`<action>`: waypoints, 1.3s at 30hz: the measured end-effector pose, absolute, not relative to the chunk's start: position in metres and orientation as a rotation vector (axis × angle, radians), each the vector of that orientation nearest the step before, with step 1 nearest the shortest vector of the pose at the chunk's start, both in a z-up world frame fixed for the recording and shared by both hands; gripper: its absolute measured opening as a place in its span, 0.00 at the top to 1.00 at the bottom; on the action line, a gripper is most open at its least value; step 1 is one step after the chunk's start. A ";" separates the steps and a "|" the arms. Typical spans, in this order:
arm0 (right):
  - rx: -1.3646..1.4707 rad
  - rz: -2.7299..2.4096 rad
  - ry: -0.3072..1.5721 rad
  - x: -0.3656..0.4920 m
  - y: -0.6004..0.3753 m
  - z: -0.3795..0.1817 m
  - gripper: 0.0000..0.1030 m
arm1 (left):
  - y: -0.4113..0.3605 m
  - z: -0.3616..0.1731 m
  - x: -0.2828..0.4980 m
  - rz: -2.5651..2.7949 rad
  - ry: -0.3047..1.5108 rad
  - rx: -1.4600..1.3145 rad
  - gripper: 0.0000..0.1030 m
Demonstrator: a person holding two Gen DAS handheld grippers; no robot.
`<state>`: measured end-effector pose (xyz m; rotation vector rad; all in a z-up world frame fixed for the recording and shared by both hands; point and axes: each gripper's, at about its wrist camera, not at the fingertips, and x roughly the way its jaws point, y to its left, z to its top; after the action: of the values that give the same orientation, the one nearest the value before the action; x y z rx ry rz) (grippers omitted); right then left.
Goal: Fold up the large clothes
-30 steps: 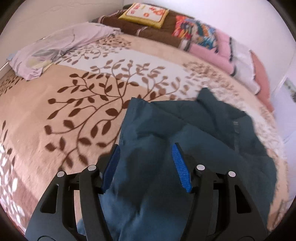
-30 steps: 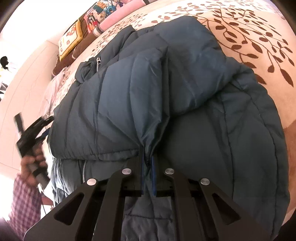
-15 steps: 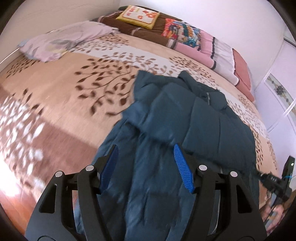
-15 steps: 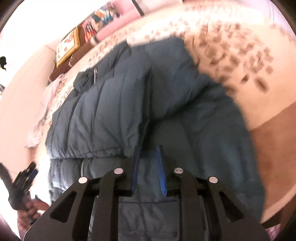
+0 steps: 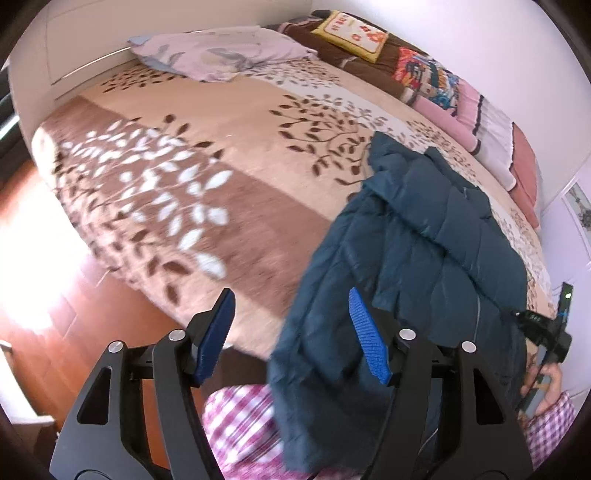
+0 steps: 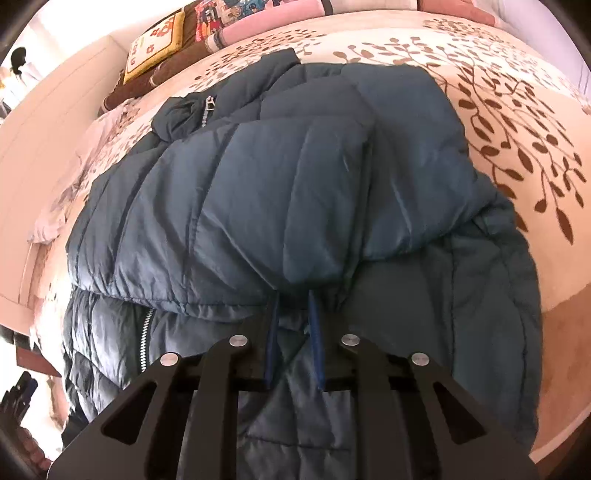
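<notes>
A dark teal puffer jacket (image 6: pixel 258 184) lies on the bed, one part folded over its front, zipper (image 6: pixel 207 107) near the collar. My right gripper (image 6: pixel 293 295) hovers just over the jacket at the gathered hem of the folded part. Its jaws stand a narrow gap apart and are closing, with fabric below them but none pinched. In the left wrist view the jacket (image 5: pixel 424 229) hangs over the bed's near edge on the right. My left gripper (image 5: pixel 290 295) is open and still opening, empty, over the bed's edge beside the jacket.
The leaf-patterned bedcover (image 5: pixel 221 129) fills the left. A lilac pillow (image 5: pixel 221 55) and folded blankets (image 5: pixel 461 107) with a yellow cushion (image 5: pixel 351 33) line the wall. Wooden floor (image 5: pixel 44 332) lies lower left. A checked sleeve (image 5: pixel 240 424) and a hand (image 5: pixel 546 384) holding the other gripper show below.
My left gripper swung away from over the jacket to the bed's edge, bringing the floor into view. My right gripper let go of the jacket fold and its jaws now stand slightly apart.
</notes>
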<state>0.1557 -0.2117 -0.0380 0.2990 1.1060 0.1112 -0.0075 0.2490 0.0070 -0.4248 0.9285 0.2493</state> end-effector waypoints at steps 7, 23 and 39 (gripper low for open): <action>0.319 0.263 1.073 0.101 -0.222 -0.006 0.84 | 0.255 0.008 -0.044 0.232 0.972 -0.400 0.28; 0.357 0.218 1.151 -0.031 -0.306 -0.007 0.84 | 0.221 -0.034 -0.063 0.101 1.121 -0.498 0.23; 0.568 0.316 1.310 -0.075 -0.328 -0.044 0.26 | 0.220 -0.058 -0.055 0.077 1.162 -0.588 0.23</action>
<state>-0.0754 -0.3282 -0.0436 0.5678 1.3100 0.3161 -0.0549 0.2198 -0.0577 -0.5884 1.1624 0.0771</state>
